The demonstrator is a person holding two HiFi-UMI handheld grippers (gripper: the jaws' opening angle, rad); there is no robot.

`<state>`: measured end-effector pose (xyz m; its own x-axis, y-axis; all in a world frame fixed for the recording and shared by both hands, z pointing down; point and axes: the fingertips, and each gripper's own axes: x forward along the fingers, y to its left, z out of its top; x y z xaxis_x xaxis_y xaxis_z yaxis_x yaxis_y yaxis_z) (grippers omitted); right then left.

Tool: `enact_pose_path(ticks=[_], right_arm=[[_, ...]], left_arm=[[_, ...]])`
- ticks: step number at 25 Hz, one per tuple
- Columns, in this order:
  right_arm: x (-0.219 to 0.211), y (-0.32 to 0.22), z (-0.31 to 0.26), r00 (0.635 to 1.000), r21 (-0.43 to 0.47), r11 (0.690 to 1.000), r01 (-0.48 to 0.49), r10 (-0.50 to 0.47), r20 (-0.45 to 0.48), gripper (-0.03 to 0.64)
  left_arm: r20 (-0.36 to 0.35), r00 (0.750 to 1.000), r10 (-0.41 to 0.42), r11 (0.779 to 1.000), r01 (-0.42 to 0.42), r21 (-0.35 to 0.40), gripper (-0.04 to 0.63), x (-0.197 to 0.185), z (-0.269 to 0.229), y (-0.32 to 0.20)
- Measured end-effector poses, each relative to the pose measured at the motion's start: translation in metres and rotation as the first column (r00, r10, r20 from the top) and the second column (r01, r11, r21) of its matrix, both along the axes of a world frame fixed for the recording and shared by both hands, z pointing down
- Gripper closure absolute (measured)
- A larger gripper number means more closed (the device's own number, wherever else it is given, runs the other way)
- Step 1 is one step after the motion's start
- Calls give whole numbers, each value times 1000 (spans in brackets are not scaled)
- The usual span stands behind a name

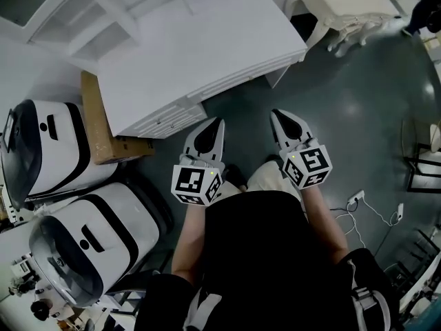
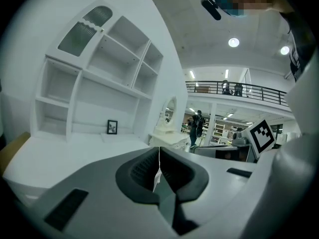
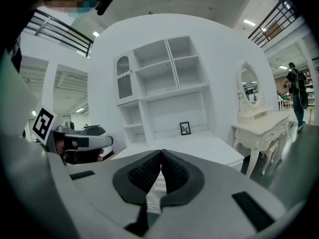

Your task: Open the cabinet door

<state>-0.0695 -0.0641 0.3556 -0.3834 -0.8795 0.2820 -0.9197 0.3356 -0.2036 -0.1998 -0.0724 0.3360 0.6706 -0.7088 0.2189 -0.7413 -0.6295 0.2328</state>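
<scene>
- Floor point(image 1: 331, 95) lies open ahead of the left hand-held gripper point(image 1: 218, 121) and right hand-held gripper point(image 1: 275, 113), both near the white cabinet point(image 1: 207, 40); a cardboard box point(image 1: 96, 126) crowds the left.
- Left gripper view: jaws pressed together, empty; the cabinet's arched door point(image 2: 79, 35), top left, looks shut.
- Right gripper view: jaws together, holding nothing; the door's fittings are too small to make out.

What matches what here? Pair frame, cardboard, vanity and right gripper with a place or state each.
Things:
1. frame
2. cardboard
3. vanity
4. right gripper

Place or state:
a. shut, nothing between the jaws
b. right of the desk
c. on the desk top, under the shelves
d. on the floor, left of the desk

Pairs: 1-c, 2-d, 3-b, 4-a
</scene>
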Motion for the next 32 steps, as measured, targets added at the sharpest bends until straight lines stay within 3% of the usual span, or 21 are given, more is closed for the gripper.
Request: enact_pose_path(ticks=[9,17,23,32], right_arm=[[11,-54,28,997,-53,995,82,-82,5,600],[32,-113,68,980,-139,971,194,-197,-4,600],[50,-149,111,959,-224,934,277,-284,4,600],[62,-174,177,911,-357,847,395,-411,34,591]], left_arm=[[22,997,-79,996,80,-49,572,11,21,-42],[46,984,-175,981,178,-72,572,34,21,-83],[59,973,-222,968,227,-109,572,67,31,-109],[67,949,-308,934,315,-169,572,103,56,-127]])
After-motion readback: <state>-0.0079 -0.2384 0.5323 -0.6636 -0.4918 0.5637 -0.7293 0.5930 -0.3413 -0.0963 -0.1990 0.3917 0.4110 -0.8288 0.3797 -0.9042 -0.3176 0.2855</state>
